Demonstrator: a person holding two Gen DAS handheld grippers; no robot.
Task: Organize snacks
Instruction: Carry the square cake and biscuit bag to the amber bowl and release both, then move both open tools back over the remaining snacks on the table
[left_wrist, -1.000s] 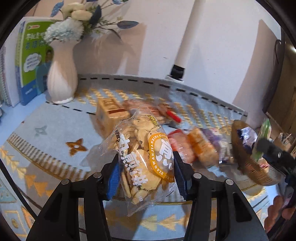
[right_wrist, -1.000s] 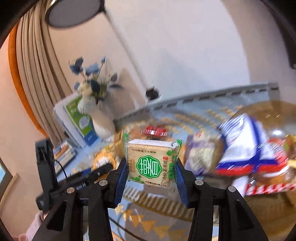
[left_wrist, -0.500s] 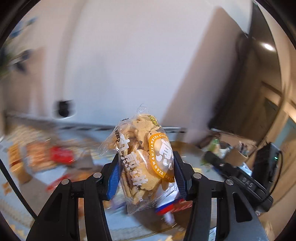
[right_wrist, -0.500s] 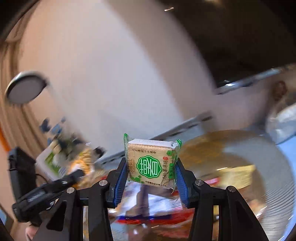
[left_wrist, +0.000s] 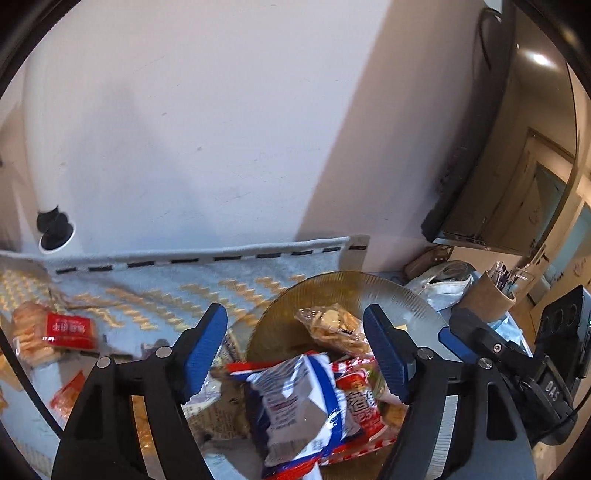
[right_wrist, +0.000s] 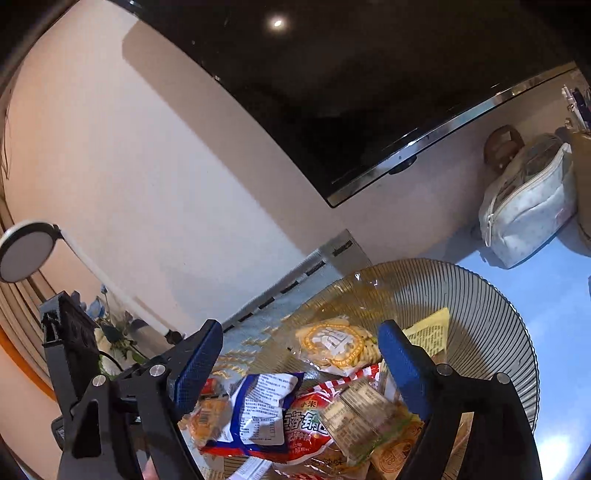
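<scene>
A ribbed amber glass bowl (left_wrist: 373, 284) (right_wrist: 487, 306) holds several snack packs. The clear bag of small biscuits (left_wrist: 330, 326) (right_wrist: 336, 345) lies at its back. A blue and white pack (left_wrist: 295, 398) (right_wrist: 260, 410) lies on a red pack (left_wrist: 360, 406) (right_wrist: 306, 428). The square cracker pack (right_wrist: 364, 410) lies back side up on the pile. My left gripper (left_wrist: 295, 354) is open and empty just above the bowl. My right gripper (right_wrist: 301, 363) is open and empty over the bowl too. Its black body shows in the left wrist view (left_wrist: 513, 369).
More snack packs, one with a red label (left_wrist: 68, 328), lie on the blue patterned cloth (left_wrist: 177, 280) left of the bowl. A white zip pouch (right_wrist: 528, 203), a brown pen cup (left_wrist: 487, 295) and a dark screen (right_wrist: 369, 92) stand to the right. A lamp base (left_wrist: 55, 232) is by the wall.
Both grippers swung right over the bowl and opened. The biscuit bag left my left gripper and the cracker pack left my right; both now lie in the bowl.
</scene>
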